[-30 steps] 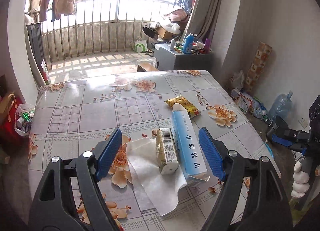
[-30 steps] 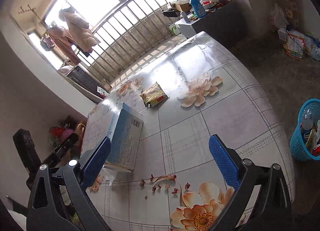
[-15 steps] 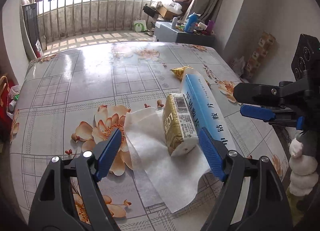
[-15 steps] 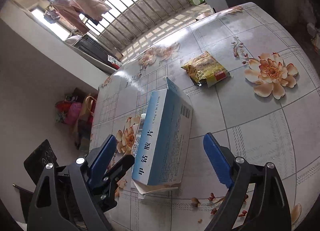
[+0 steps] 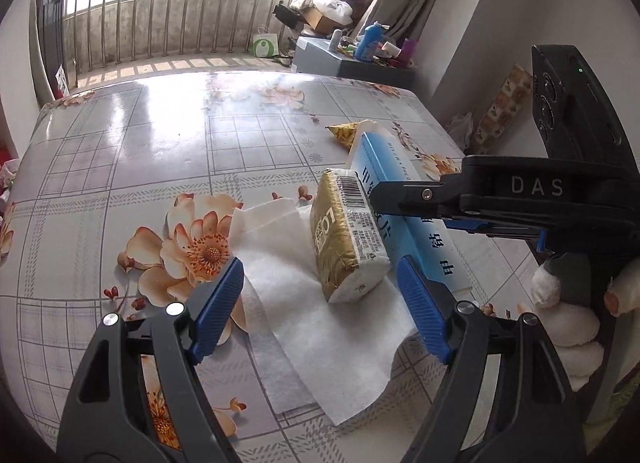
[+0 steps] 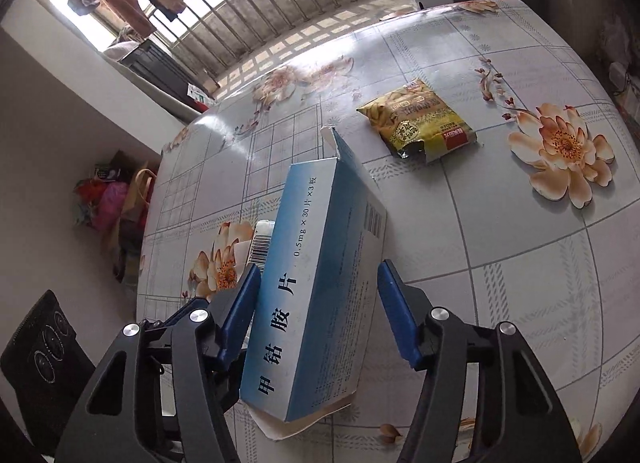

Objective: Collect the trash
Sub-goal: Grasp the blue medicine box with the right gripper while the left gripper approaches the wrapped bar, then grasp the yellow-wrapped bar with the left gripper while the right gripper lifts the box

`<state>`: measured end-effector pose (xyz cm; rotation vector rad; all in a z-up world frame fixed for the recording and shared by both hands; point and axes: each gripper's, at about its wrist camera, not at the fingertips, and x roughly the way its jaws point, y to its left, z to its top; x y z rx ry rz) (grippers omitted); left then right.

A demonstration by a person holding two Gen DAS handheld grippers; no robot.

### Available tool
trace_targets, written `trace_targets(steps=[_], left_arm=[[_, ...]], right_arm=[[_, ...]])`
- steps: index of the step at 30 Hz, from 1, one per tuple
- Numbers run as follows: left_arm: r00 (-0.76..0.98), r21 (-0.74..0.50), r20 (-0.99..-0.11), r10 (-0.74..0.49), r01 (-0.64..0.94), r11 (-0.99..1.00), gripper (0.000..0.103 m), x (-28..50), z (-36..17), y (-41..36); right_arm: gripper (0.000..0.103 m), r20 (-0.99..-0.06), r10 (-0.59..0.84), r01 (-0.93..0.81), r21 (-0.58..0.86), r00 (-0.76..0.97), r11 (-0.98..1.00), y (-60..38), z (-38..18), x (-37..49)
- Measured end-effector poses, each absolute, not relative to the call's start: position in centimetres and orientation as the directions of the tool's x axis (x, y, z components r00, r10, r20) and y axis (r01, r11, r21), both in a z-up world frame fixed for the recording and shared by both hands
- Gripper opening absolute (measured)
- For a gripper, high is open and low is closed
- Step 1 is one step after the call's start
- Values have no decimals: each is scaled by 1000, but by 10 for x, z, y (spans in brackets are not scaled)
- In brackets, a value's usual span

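Two hand-held grippers over a table (image 5: 132, 151) covered in a floral cloth. The right gripper (image 6: 318, 309) straddled the near end of a blue-and-white carton (image 6: 320, 275) standing on its long edge; its fingers had just been closing, with the carton between them. The left pad looked to be touching or just beside the carton's face, while a visible gap remained at the right pad, so no firm grip was yet established. The left gripper (image 5: 320, 303) hung wide open and empty above a white tissue (image 5: 320, 327), facing the gold-wrapped packet (image 5: 346, 243) that lay on the tissue, just beside the carton. A yellow snack bag (image 6: 420, 123) lay farther back on the table, well apart from both grippers.

Probable hazards: the carton was open-flapped and likely light, so a squeeze on its broad faces could crush it, or it could tip against the packet. The two grippers worked very close together, and the right gripper's left finger (image 5: 404, 199) stood directly over the packet, so a left-hand descent could collide with it.
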<state>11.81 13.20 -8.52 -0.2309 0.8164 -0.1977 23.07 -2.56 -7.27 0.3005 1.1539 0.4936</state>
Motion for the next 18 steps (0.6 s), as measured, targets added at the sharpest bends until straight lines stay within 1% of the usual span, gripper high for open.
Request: trace_targets(steps=[2,4,10,14,15,16,18], left_arm=[[668,-292,-690,-279,95,952,75,117,-85,133],[673,-305,-679,-295,108,946,75,114,-82,135],[688,-345,-640,-343,142,928,74,105,-74,140],[682,-365,-627,-376,169,915,66,105,-74,139],[675,-368,-629,-385,178,913,63,106,-74,137],[668,-371,-631,-394,186,910,61,108,-75,136],[661,-372,-636,-399,191,908,56,111,-75,133]], right_arm=[[47,-786,532,-225,482,315,847,-28,-71,230],[44,-784,529,-228,478,325,849,-32,-68,228],[43,-784,498,-149,479,370,865,-69,-67,213],[43,-778,508,-79,519,370,851,-92,-82,203],[42,-775,510,-67,526,374,848,-96,-86,201],[39,-770,514,-56,535,378,843,-99,-89,198],[38,-753,533,-41,563,385,826,-107,-93,195]])
